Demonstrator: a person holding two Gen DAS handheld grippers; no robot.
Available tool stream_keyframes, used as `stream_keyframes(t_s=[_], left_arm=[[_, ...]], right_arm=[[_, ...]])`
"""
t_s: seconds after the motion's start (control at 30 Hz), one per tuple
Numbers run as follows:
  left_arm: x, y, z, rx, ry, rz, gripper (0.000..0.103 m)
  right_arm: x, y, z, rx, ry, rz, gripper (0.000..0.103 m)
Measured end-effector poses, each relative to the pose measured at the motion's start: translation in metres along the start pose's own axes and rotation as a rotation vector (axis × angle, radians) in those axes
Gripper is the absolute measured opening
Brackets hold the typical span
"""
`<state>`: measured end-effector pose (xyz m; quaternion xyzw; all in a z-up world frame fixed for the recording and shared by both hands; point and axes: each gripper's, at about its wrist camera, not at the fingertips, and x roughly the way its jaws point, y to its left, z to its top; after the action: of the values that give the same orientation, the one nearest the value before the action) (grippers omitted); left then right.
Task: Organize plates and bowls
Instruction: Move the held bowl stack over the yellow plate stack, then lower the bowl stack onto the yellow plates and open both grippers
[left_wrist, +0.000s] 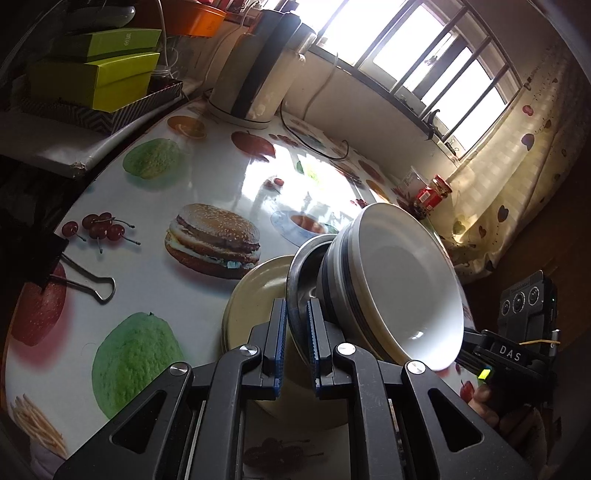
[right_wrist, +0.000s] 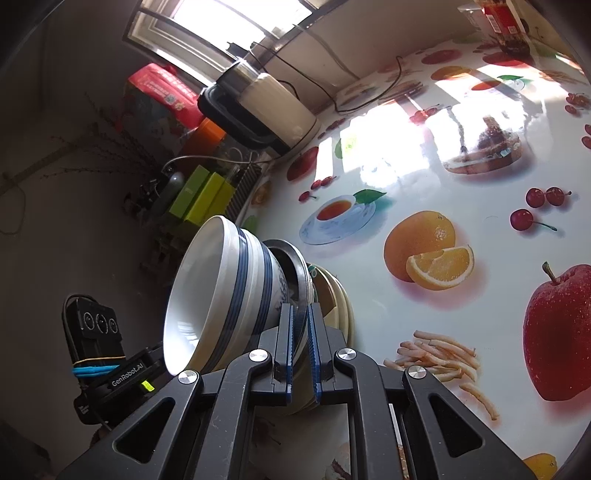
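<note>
White porcelain fills the middle of the left wrist view: nested white bowls (left_wrist: 402, 291) with dark blue bands sit in a metal dish (left_wrist: 301, 284), which rests on cream plates (left_wrist: 255, 295). The whole stack looks tilted in this view, with the bowls opening to the right. The left gripper (left_wrist: 295, 339) is clamped on the rim of the metal dish, with its blue pads pressing from both sides. Beyond it lies the table (left_wrist: 207, 177), covered with a glossy cloth of printed fruit and a burger. A black binder clip (left_wrist: 66, 269) lies at the left, and an electric kettle (left_wrist: 258, 77) stands near the window (the light there is very bright). At the right edge the other gripper reaches the stack from the opposite side.

In the right wrist view, the right gripper (right_wrist: 301, 343) is closed on the metal dish (right_wrist: 295, 273) rim too. The bowls (right_wrist: 218, 295) lean to the left, and the cream plates (right_wrist: 336, 306) are under the dish, over the table (right_wrist: 461, 155).
</note>
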<state>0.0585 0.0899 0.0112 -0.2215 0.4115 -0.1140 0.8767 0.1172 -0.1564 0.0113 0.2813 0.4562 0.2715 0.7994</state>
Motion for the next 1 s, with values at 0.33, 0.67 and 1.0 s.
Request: stream_keyframes(t_s=[0.33, 0.67, 1.0], left_arm=[[0.0010, 0.0043, -0.0016, -0.013, 0.003, 0.006, 0.011], [0.0014, 0.0056, -0.0017, -0.013, 0.005, 0.007, 0.011], [0.0021, 0.0078, -0.0013, -0.016, 0.006, 0.008, 0.010]], right_arm=[[0.0074, 0.0001, -0.0001, 0.001, 0.013, 0.001, 0.010], [0.0075, 0.0000, -0.0001, 0.003, 0.014, 0.000, 0.010], [0.0074, 0.0002, 0.0000, 0.002, 0.013, 0.001, 0.010]])
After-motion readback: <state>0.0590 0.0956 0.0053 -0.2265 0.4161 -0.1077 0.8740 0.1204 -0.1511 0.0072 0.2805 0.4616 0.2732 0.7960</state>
